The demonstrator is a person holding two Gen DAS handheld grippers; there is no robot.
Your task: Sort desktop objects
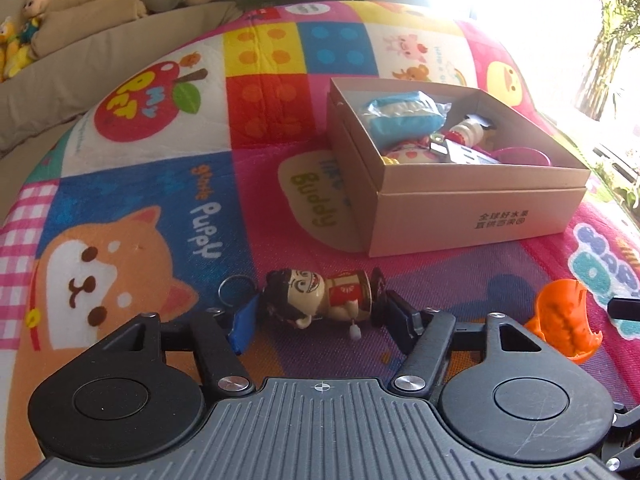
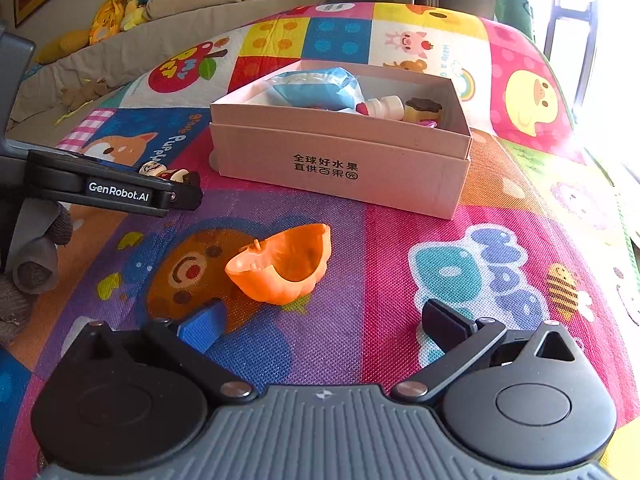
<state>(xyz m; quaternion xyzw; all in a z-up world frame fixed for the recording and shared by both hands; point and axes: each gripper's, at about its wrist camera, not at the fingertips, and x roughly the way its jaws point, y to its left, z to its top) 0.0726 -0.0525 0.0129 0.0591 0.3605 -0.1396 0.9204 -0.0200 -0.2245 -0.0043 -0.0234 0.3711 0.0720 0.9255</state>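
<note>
Two grippers [image 1: 320, 316] [image 2: 326, 322]; figurine [image 1: 320, 296], pumpkin shell [image 2: 282, 266]

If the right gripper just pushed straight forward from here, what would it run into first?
Most likely the orange pumpkin-shaped shell: it lies on the mat just ahead of the open right gripper, slightly left of centre. The cardboard box sits farther beyond. Depth is hard to judge.

Left gripper [image 1: 318, 314] fingers [image 1: 244, 326] bracket figurine [image 1: 320, 298] (lying sideways).
</note>
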